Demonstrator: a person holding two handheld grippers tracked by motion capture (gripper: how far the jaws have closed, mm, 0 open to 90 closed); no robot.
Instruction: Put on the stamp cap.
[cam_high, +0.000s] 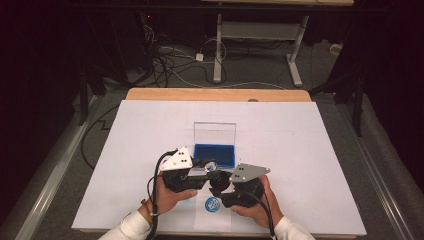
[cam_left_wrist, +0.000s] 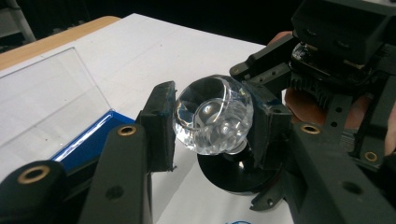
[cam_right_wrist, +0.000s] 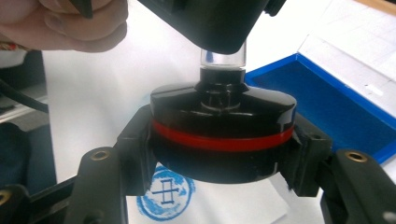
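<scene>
Dark room around the work area; floor behind carries cables (cam_high: 170, 62) and a white desk frame (cam_high: 260, 37). Wooden table (cam_high: 215, 94) covered by a large white sheet (cam_high: 300, 150).

Blue ink pad case (cam_high: 214, 155) sits at the centre of the sheet, clear lid (cam_high: 215, 133) standing upright at its far edge. Case lies just beyond the two grippers.

Left gripper (cam_high: 200, 172) held in the person's left hand (cam_high: 170, 197), grey three-cornered plate on top. Right gripper (cam_high: 225, 192) held in the right hand (cam_high: 257, 205), same plate. The two meet over the near middle of the sheet.

Stamp (cam_high: 218, 181) held between them, off the paper:
- clear faceted knob (cam_left_wrist: 212, 114) clamped between the left gripper's pads, one pad on each side, touching
- black round base (cam_right_wrist: 224, 126) with red band (cam_right_wrist: 224, 140) clamped between the right gripper's pads, both pressed to its rim
- a short clear neck joins knob and base; stamp stands roughly upright in the right gripper view

Blue circular imprint (cam_high: 212, 204) on a small paper slip (cam_right_wrist: 252, 200) lies on the sheet just below the stamp base, near the table's front edge; the imprint is partly hidden by the base in the right gripper view
</scene>
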